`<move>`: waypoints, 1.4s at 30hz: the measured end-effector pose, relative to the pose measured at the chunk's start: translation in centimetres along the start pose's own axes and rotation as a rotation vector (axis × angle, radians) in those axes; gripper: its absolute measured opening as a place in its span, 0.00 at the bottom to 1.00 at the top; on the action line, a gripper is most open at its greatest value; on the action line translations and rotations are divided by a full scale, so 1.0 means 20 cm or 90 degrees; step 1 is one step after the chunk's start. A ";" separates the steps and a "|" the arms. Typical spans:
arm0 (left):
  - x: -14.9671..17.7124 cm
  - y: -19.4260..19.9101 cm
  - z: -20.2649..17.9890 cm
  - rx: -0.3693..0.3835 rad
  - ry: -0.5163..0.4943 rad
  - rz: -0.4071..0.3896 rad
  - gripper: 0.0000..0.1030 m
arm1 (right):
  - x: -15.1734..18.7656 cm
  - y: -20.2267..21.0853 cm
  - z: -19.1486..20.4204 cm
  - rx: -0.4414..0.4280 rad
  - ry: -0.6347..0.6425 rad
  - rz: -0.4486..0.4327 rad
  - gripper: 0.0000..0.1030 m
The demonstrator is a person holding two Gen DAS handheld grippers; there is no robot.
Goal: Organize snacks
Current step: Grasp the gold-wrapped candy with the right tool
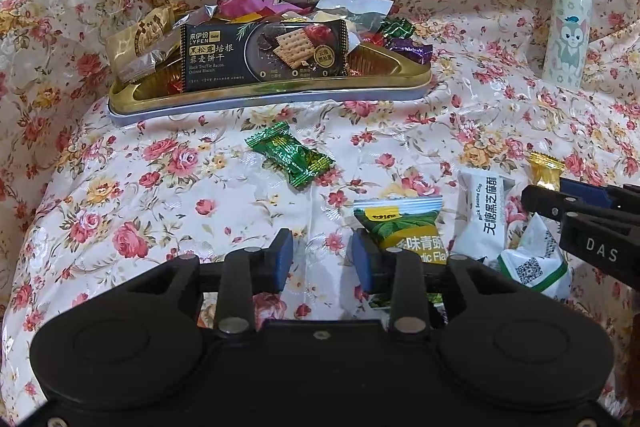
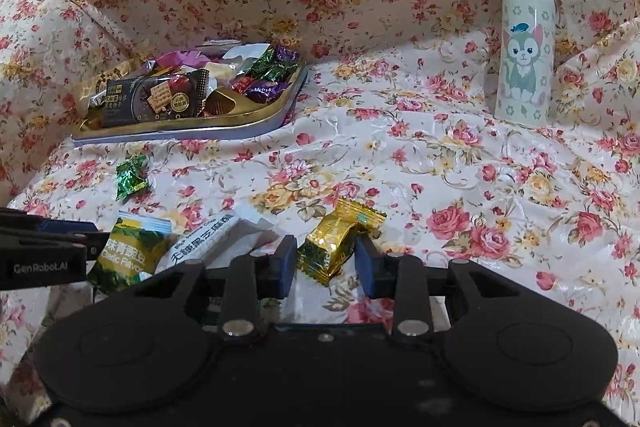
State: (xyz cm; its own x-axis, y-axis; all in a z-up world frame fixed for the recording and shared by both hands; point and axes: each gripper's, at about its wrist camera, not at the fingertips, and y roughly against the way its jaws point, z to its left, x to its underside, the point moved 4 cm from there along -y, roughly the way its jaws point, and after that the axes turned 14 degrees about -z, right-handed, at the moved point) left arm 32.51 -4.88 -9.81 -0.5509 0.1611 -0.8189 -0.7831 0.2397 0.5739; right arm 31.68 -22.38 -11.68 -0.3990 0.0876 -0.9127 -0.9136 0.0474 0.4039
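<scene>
the left gripper (image 1: 322, 259) hangs low over the floral cloth (image 1: 168, 187) with its jaws wide and nothing between them, its right finger overlapping a green pea packet (image 1: 404, 223); just beside that lie a white sesame crisp packet (image 1: 482, 211) and a white qr-coded packet (image 1: 536, 263); a green candy (image 1: 290, 155) sits apart, nearer the gold tray (image 1: 256, 95); the tray is heaped with snacks, a black biscuit pack (image 1: 264, 55) propped along its front; the right gripper (image 2: 326, 261) has its jaws wide around a gold candy (image 2: 340, 239), which lies between the pads, whether touching them i cannot tell; a cat bottle (image 2: 524, 47) stands upright, well apart
</scene>
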 end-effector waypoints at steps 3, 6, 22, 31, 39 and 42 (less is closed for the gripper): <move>0.00 0.00 0.00 -0.001 -0.002 0.000 0.42 | -0.01 -0.01 -0.01 0.000 -0.008 0.000 0.34; 0.00 0.00 0.00 -0.001 -0.003 0.001 0.42 | -0.01 -0.02 -0.02 -0.002 -0.018 0.002 0.34; 0.00 0.00 0.00 -0.001 -0.004 0.000 0.43 | -0.03 -0.03 -0.06 0.006 -0.070 0.007 0.32; 0.00 0.00 0.00 -0.002 -0.008 0.006 0.43 | -0.03 -0.08 -0.03 -0.001 -0.014 -0.013 0.29; -0.02 0.00 0.00 0.000 -0.010 0.011 0.43 | -0.04 -0.11 -0.06 0.005 -0.013 -0.027 0.29; -0.05 0.02 0.02 -0.002 0.003 0.000 0.43 | -0.03 -0.11 -0.06 0.002 -0.021 -0.039 0.29</move>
State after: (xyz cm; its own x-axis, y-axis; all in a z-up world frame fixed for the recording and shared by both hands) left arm 32.89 -4.63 -8.86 -0.5522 0.1571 -0.8188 -0.7838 0.2368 0.5741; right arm 33.80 -23.78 -12.12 -0.3392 0.1168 -0.9334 -0.9361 0.0560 0.3472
